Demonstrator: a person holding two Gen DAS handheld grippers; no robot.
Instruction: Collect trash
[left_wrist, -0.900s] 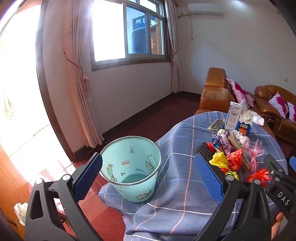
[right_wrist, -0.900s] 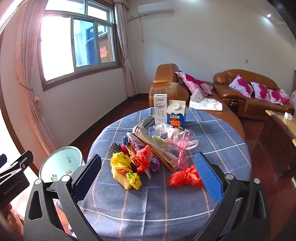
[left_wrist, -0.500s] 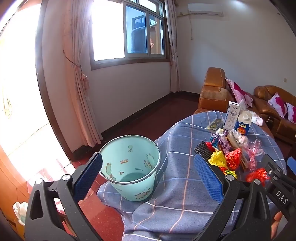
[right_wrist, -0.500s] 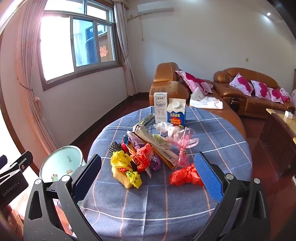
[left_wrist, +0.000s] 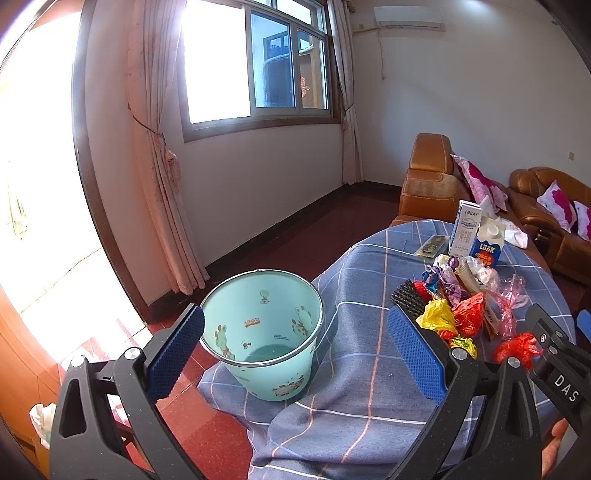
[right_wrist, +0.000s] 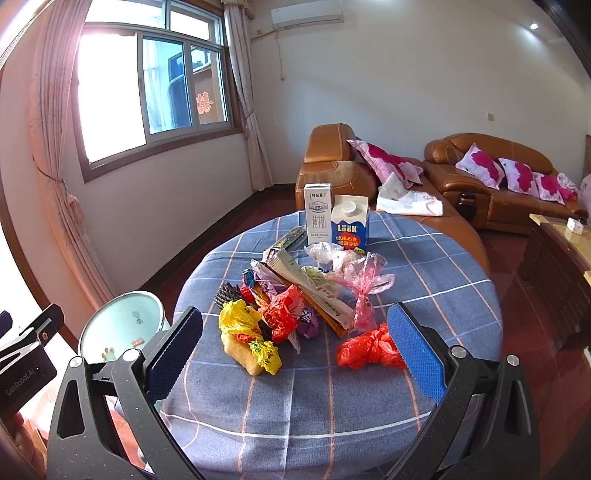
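Bin (left_wrist: 264, 332) nearer than before, base hidden behind tablecloth (left_wrist: 354, 387).

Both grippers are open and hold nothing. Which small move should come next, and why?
Probably ease the right gripper forward and down to the red plastic bag, the nearest trash on the table; it already lies beside the right finger. The left gripper faces the green bin, which looks empty.

White walls (right_wrist: 406, 92) enclose a dark red floor (left_wrist: 332, 229). Bright daylight floods through the far-left window (right_wrist: 155, 85) (pink curtains (left_wrist: 162, 155) tied back). Brown leather sofas (right_wrist: 491, 173) with pink cushions (right_wrist: 480, 166) stand far right.
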